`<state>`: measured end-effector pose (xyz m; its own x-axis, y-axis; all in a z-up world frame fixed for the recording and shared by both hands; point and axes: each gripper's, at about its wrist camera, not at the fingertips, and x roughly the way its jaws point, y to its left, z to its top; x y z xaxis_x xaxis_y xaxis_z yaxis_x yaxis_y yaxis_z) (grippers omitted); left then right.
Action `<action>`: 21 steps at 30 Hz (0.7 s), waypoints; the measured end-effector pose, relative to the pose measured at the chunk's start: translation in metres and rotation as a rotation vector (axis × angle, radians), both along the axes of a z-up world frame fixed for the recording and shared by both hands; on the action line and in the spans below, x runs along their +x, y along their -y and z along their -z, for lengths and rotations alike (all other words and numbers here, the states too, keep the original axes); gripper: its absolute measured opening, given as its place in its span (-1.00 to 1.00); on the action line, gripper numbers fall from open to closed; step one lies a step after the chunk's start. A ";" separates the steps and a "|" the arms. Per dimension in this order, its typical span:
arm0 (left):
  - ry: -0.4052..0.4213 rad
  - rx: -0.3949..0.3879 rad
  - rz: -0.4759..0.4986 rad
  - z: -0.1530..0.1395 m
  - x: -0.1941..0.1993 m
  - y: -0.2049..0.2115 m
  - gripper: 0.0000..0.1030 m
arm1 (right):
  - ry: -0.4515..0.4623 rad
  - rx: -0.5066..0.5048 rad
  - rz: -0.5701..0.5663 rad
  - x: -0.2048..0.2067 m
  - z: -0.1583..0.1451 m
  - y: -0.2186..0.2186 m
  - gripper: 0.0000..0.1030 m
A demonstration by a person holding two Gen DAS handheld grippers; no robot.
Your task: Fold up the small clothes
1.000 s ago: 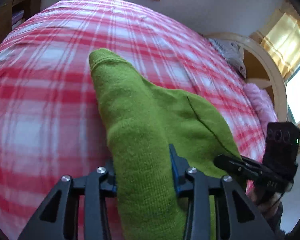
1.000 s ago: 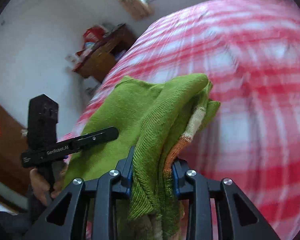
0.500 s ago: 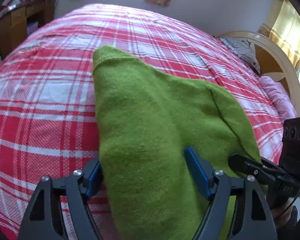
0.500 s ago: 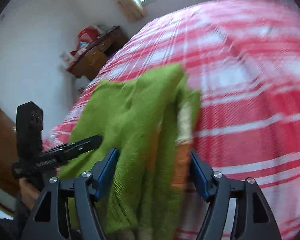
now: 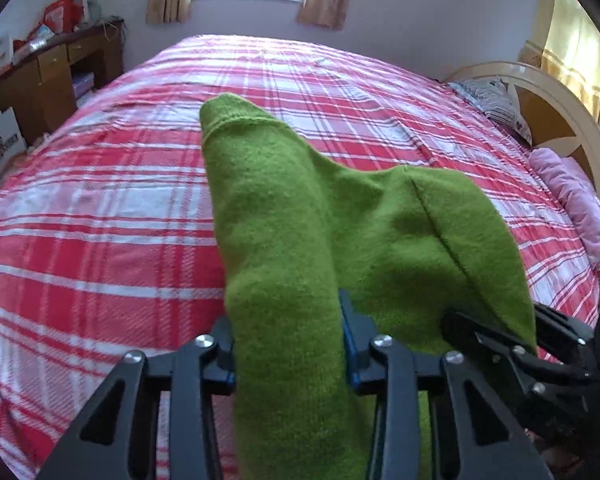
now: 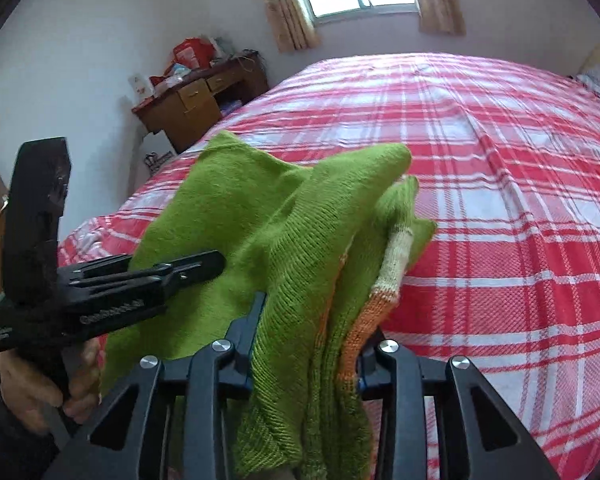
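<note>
bed (image 5: 100, 208): big, with a red and white check cover; the sweater hangs just over its near edge; if the hands let go too soon, the loose end may drop past the edge and off the bed
green sweater (image 5: 284, 240): small and knitted, held up in the air in front of the person by both grippers; one long arm part sticks out over the bed toward the window; its long way runs from the hands out to that tip; it is soft and bunched, so it may land in a crumpled heap and not flat
striped cuff (image 6: 396, 256): cream and orange, tucked in the folds; it may slip out and spoil the fold
left gripper (image 5: 288, 344): its jaws have just been closing; clenched on a thick roll of sweater
right gripper (image 6: 308, 340): its jaws have just been closing; squeezing many layers; a thin grip may lose some
</note>
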<state>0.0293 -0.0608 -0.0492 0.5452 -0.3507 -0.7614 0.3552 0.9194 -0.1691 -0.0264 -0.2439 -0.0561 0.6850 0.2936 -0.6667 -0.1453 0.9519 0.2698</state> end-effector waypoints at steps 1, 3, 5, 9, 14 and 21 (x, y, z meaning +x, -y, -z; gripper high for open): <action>0.011 0.007 -0.007 -0.003 -0.002 -0.004 -0.24 | 0.004 0.011 -0.005 -0.002 -0.003 -0.003 -0.32; 0.027 0.016 -0.029 -0.009 -0.004 -0.013 -0.24 | 0.010 0.028 -0.012 -0.007 -0.006 -0.009 -0.32; 0.037 0.023 -0.051 -0.014 -0.004 -0.024 -0.24 | 0.025 0.044 -0.033 -0.007 -0.012 -0.019 -0.33; 0.060 0.028 -0.106 -0.022 -0.006 -0.046 -0.24 | 0.047 0.052 -0.074 -0.002 -0.023 -0.044 -0.33; 0.047 0.011 -0.169 -0.021 -0.008 -0.082 -0.24 | 0.063 0.057 -0.145 0.006 -0.032 -0.075 -0.33; 0.038 0.007 -0.282 -0.019 -0.005 -0.131 -0.24 | 0.073 0.035 -0.266 0.023 -0.035 -0.130 -0.33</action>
<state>0.0242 0.0699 -0.0299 0.6488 -0.1755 -0.7405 0.0910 0.9839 -0.1535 -0.0035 -0.1137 -0.0206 0.6263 0.4916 -0.6051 -0.4093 0.8679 0.2815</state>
